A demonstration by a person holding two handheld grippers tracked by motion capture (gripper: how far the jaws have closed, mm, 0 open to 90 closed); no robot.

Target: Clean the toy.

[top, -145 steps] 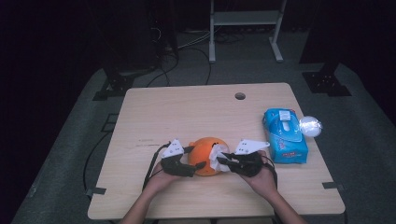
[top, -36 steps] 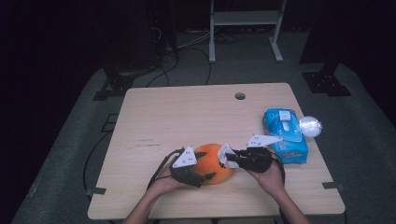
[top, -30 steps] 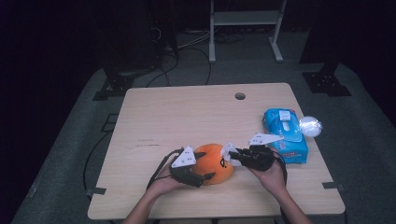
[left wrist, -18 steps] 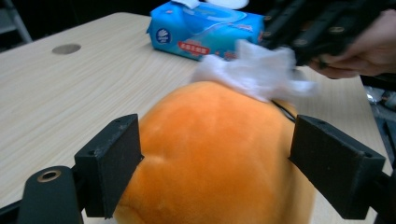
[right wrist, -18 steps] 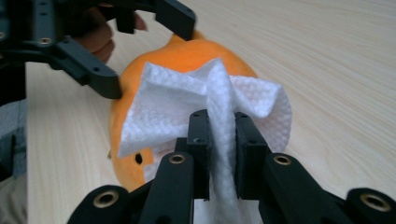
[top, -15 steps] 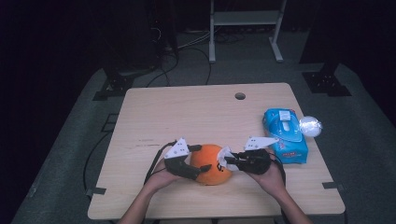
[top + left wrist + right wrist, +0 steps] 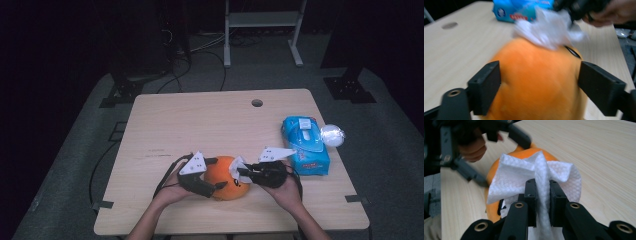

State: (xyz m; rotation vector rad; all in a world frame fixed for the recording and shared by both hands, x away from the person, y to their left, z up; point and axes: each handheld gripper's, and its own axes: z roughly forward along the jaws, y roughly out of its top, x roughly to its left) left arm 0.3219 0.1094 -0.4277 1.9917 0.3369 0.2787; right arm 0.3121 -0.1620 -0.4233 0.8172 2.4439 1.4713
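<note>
An orange plush toy [image 7: 225, 181] lies near the front edge of the wooden table [image 7: 200, 125]. My left gripper [image 7: 219, 174] straddles it from the left. In the left gripper view the toy [image 7: 536, 82] sits between the two black pads [image 7: 486, 87], which touch its sides; the jaws have just been opening. My right gripper [image 7: 242, 172] comes in from the right, shut on a crumpled white tissue [image 7: 236, 166]. In the right gripper view the tissue [image 7: 516, 180] is pinched between the jaws [image 7: 542, 182] and rests on top of the toy [image 7: 492, 172].
A blue pack of wipes [image 7: 305, 145] lies at the table's right edge, with a clear crumpled wrapper [image 7: 332, 135] beside it. A round hole [image 7: 257, 103] sits near the far edge. Dark floor, cables and stands surround the table.
Both hands have stayed at the toy. The left gripper has shifted slightly around it, and the tissue has slid a little over the toy's top.
</note>
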